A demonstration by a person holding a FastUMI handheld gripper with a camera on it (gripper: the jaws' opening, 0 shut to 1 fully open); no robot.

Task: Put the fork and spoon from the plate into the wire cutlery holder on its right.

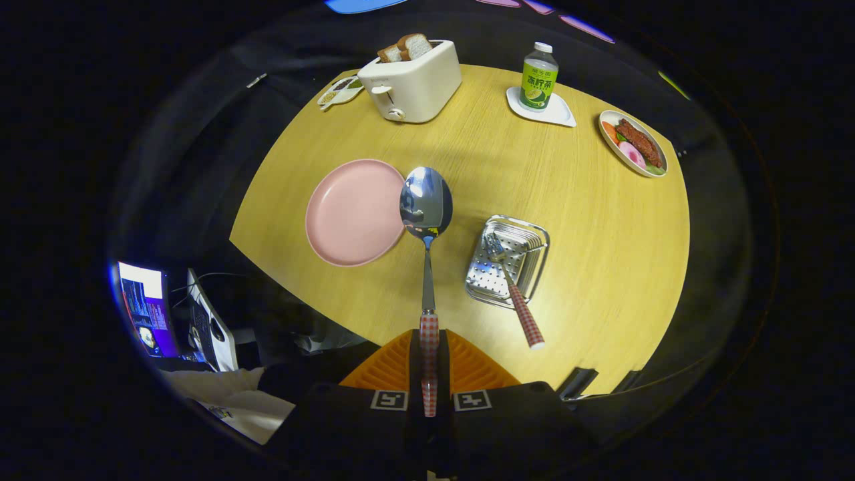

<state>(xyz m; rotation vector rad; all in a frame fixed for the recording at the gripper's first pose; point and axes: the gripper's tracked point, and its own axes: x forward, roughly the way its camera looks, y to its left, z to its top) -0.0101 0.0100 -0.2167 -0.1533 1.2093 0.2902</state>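
Gripper (429, 364) clenched on spoon (426, 220) by its checked handle, both fingers pressing it; spoon held above table (601, 267), bowl pointing fwd, overlapping the rim of the pink plate (354, 212) in view; plate bare. Fork (513, 287) already in holder (507, 260), tines inside, checked handle sticking out over near edge. Holder just right of spoon. Far side: toaster (414, 83) w/ bread, bottle (538, 77) on small dish, food plate (633, 143).

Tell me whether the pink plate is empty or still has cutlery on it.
Empty. The pink plate is bare; the fork already lies in the wire holder, and the claw is shut on the spoon by its handle.
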